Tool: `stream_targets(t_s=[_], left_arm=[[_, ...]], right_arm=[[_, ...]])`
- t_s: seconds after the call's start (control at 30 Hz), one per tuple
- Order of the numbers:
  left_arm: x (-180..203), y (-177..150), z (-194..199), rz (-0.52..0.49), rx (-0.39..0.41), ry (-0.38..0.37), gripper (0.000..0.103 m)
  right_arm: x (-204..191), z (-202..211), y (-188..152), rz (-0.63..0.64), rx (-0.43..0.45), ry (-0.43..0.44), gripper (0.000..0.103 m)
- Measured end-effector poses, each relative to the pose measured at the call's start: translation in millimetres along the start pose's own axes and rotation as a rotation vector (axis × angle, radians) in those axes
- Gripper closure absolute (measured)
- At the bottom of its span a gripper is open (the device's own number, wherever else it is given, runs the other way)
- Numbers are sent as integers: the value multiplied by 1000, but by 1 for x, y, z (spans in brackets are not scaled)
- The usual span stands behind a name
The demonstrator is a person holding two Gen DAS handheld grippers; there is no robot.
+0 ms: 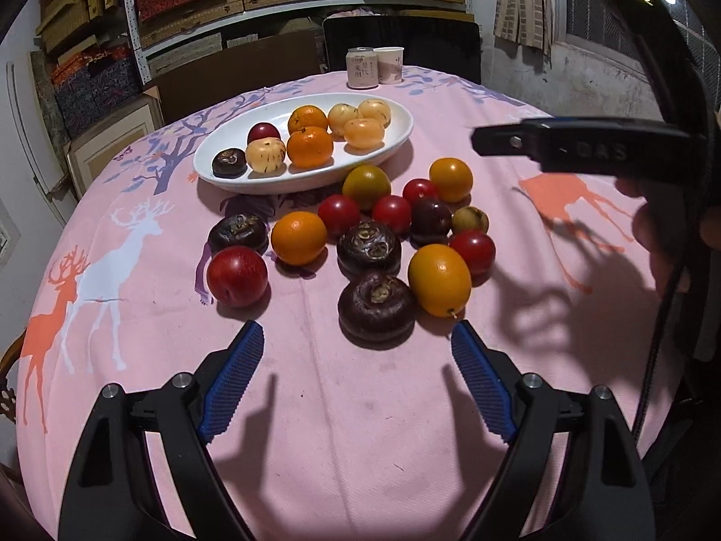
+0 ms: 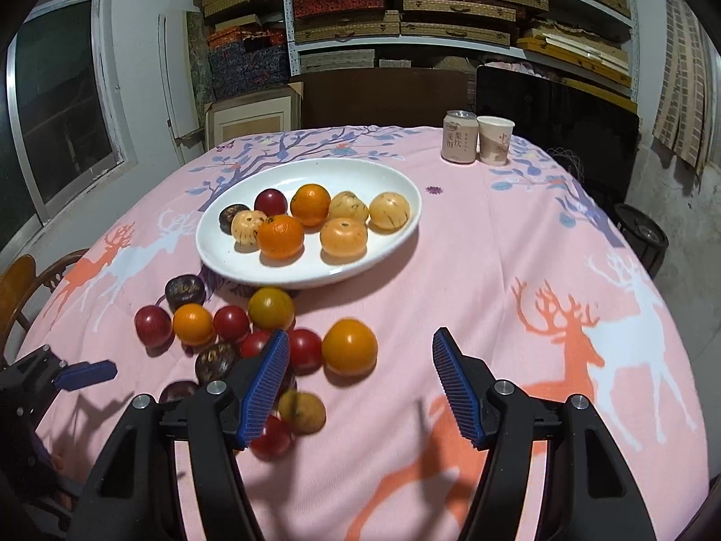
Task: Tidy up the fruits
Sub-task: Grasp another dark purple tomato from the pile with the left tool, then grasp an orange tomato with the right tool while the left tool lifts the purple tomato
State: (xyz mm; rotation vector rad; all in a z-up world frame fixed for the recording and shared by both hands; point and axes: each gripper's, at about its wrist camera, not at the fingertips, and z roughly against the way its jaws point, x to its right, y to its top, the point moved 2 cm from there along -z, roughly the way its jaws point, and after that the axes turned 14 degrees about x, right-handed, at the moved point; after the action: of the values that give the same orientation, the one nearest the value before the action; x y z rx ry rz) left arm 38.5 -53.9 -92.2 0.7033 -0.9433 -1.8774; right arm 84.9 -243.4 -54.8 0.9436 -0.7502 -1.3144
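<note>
Both grippers, left gripper (image 1: 356, 338) and right gripper (image 2: 360, 347), gape empty; the can (image 2: 459, 143) bears unreadable Chinese characters.

can (image 2: 460, 136) touching paper cup (image 2: 495, 140) | shelves (image 2: 450, 22) | wooden chair (image 2: 27, 288)

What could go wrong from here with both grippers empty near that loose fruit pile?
The loose fruits lie touching, so the open left gripper closing on the nearest dark fruit may nudge neighbours rolling. The white dish already holds fruit bunched on one side; a dropped one could knock others.
</note>
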Motion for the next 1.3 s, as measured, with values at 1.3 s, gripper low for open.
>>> stream_targets(t_s=[1.3], left_arm=[[-44, -4, -14, 260, 1, 11, 62]], right_arm=[[-90, -14, -44, 208, -168, 307, 55]])
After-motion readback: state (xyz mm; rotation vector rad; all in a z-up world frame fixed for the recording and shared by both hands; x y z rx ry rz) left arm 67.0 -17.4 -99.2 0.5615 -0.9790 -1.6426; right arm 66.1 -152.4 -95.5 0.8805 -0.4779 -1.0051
